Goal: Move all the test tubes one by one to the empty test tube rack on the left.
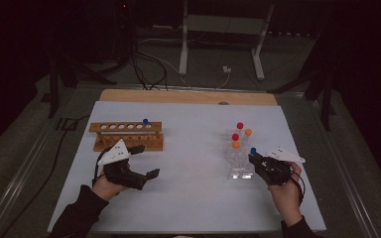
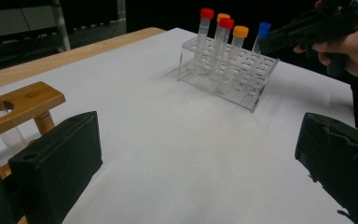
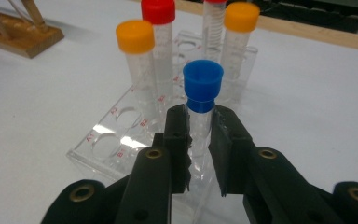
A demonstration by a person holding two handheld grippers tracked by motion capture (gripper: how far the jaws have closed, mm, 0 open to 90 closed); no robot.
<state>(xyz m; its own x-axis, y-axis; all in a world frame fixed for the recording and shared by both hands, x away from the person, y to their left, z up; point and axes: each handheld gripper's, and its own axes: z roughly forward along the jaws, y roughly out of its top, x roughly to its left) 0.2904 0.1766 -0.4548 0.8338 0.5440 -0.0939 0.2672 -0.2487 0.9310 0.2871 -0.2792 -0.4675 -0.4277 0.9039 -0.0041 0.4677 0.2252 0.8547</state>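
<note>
Tube (image 3: 199, 126): clear, blue-capped, upright in right gripper (image 3: 198, 140).

My left gripper (image 1: 146, 161): black, white three-cornered plate | my right gripper (image 3: 199, 140): black jaws, brass-ringed screw holes | dark sleeves (image 1: 79, 213)

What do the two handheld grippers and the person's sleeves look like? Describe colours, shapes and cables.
Both the left gripper and the right gripper are black, each topped by a pale three-cornered plate. The right fingers are blocky with brass-coloured rivets. A black cable trails at the right wrist. Sleeves are dark.
</note>
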